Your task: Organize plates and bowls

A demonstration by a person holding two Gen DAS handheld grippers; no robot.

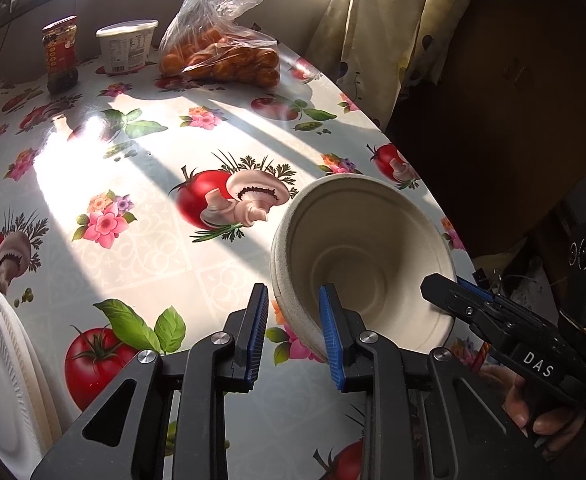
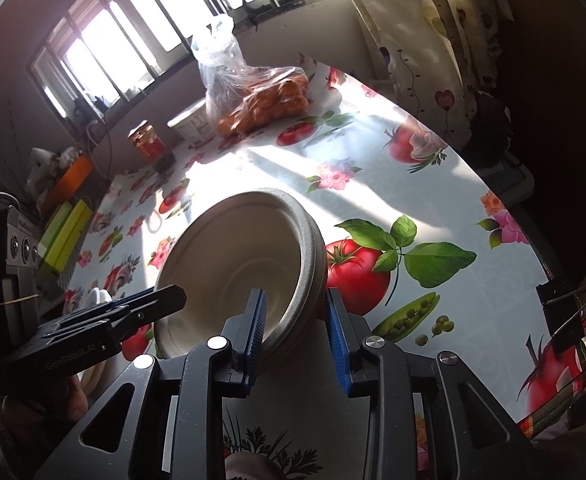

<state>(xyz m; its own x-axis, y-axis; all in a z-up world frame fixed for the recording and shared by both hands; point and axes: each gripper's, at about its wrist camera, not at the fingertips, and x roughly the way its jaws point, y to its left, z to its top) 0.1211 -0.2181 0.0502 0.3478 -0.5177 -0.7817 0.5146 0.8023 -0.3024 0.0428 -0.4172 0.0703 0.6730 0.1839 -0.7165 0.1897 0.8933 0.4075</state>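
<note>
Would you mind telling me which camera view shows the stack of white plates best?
The left wrist view shows it best: the stack of white plates fills the lower left corner, with layered, ribbed rims visible on the table. In the right wrist view, only a small white sliver shows behind the left tongs, too small to read.

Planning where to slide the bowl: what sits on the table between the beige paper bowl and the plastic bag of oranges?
Nothing: in the left wrist view only bare flowered tablecloth lies between beige paper bowl and bag of oranges.
</note>
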